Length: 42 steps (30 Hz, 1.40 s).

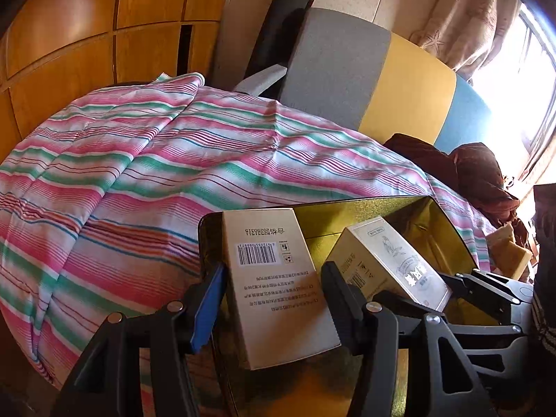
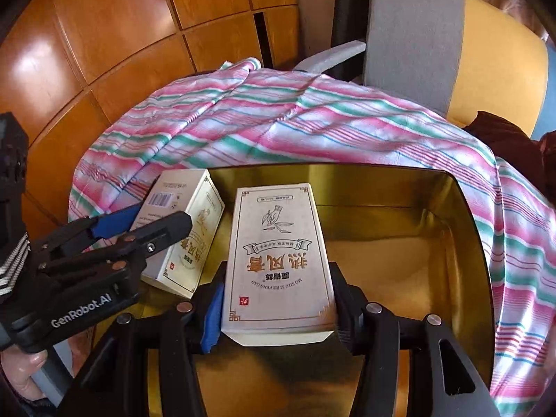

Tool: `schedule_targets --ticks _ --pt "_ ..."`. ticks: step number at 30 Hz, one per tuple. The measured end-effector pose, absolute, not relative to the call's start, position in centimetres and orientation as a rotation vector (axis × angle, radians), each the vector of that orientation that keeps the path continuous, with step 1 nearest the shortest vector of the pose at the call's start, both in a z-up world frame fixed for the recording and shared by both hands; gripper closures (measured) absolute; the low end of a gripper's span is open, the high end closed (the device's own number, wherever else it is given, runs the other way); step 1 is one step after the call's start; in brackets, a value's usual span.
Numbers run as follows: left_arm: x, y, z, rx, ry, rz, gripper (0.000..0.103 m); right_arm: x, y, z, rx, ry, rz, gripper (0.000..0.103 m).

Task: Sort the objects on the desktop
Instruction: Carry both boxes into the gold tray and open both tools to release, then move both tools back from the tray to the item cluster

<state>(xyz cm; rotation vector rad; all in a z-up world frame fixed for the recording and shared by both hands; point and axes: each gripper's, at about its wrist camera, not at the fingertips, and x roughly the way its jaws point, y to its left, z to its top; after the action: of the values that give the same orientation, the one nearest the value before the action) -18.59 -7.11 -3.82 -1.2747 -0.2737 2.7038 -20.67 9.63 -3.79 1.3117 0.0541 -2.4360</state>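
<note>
Nearest the left wrist camera is the left gripper (image 1: 274,299), and its jaws are clamped on the sides of a cream box (image 1: 274,278), barcode side up, so the printed back faces the lens. It's held over the near-left corner of a gold tray (image 1: 365,208) that sits on a striped cloth (image 1: 139,173); I'd guess the box is tipped like that so it can slide down flat against the tray wall. To the right in the same view you can see the second box (image 1: 392,264), front face angled up, with the right gripper (image 1: 448,288) coming in from that side. Behind it all there's a grey, yellow and blue chair (image 1: 382,76) and a dark brown garment (image 1: 479,173) heaped by the window. Switching to the right wrist view, the right gripper has its jaws pinched on the long edges of the second box, title side up and roughly level, hovering over the tray floor about mid-left. Gripping the long sides makes sense, since it leaves the bottom free to set down. Left gripper (image 2: 139,226) shows at the left edge holding the cream box beside it, the two boxes close but not clearly touching. Looks to me like both are getting lined up side by side in the tray, neither let go yet.
</note>
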Motion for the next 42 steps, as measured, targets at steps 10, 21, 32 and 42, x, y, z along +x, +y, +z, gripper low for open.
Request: schedule_targets --ticks 10,21,32,42 --pt "-19.3 -8.1 -3.3 -1.288 -0.368 2.673 0.045 -21.7 9.6 -3.3 1.268 -0.086 -2.377 0.043" --pt "-16.1 -8.7 -0.3 -1.2 -0.36 2.714 0.045 -17.5 12.1 -1.9 1.204 -0.057 -2.375 0.047" --pt "-13.1 -9.0 -0.8 -1.204 -0.409 2.679 0.045 -18.8 8.8 -4.3 1.249 -0.058 -2.226 0.057" --pt "-10.8 -6.8 0.7 -1.129 -0.333 2.66 0.045 -13.9 14.8 -0.8 1.096 -0.161 -2.353 0.048"
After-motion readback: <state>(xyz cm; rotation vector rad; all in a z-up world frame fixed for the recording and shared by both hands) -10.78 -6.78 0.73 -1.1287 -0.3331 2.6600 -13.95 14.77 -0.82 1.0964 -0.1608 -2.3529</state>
